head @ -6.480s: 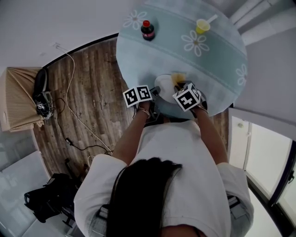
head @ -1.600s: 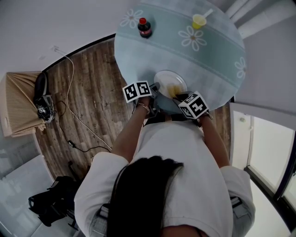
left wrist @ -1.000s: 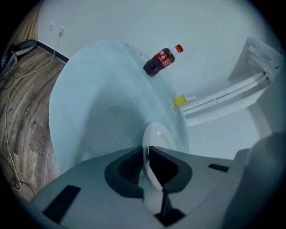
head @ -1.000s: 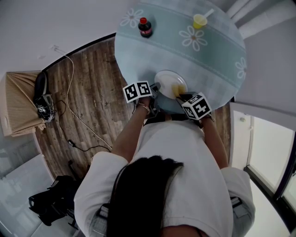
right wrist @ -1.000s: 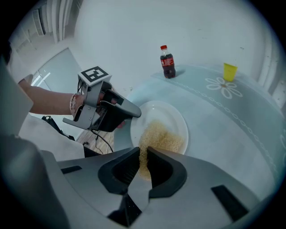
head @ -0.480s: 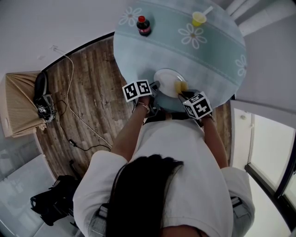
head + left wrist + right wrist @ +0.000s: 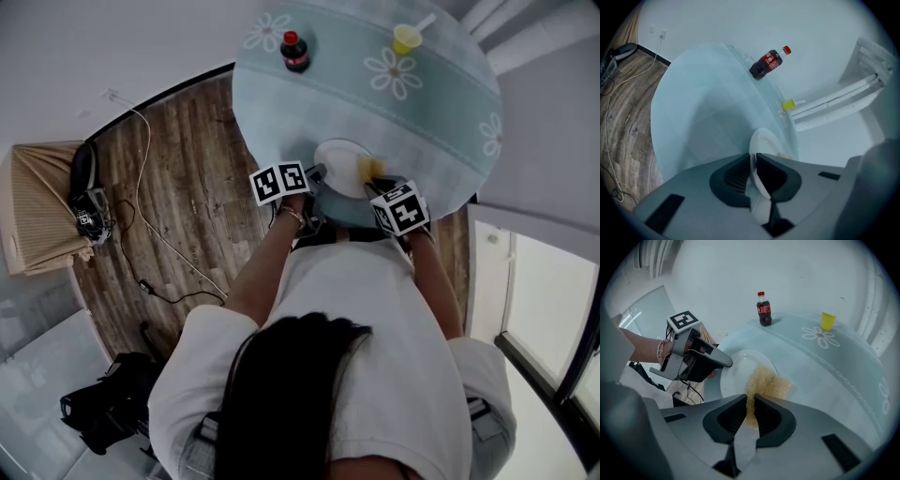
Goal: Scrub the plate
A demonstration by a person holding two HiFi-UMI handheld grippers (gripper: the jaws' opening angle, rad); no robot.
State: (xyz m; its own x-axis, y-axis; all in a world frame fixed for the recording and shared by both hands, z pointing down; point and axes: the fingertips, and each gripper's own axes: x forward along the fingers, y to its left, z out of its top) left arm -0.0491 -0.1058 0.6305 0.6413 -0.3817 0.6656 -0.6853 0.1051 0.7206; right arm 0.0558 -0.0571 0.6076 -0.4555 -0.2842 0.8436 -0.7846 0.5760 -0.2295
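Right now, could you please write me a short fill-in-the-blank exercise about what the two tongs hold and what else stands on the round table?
The left tongs are shut on the rim of the ____ plate. The right tongs hold the scouring pad over the rim of the ____. The upright cola bottle has a ____ cap. The cup on the table is ____.
Missing words: white; plate; red; yellow.

- A round table (image 7: pixel 281 112) under a pale blue, daisy-print cloth (image 7: pixel 441 122) stands on a wood-plank floor (image 7: pixel 187 187).
- A cola bottle (image 7: pixel 294 52) stands upright at the far left.
- A yellow cup (image 7: pixel 407 39) with a straw sits far right.
- A white plate (image 7: pixel 337 167) lies at the near edge.
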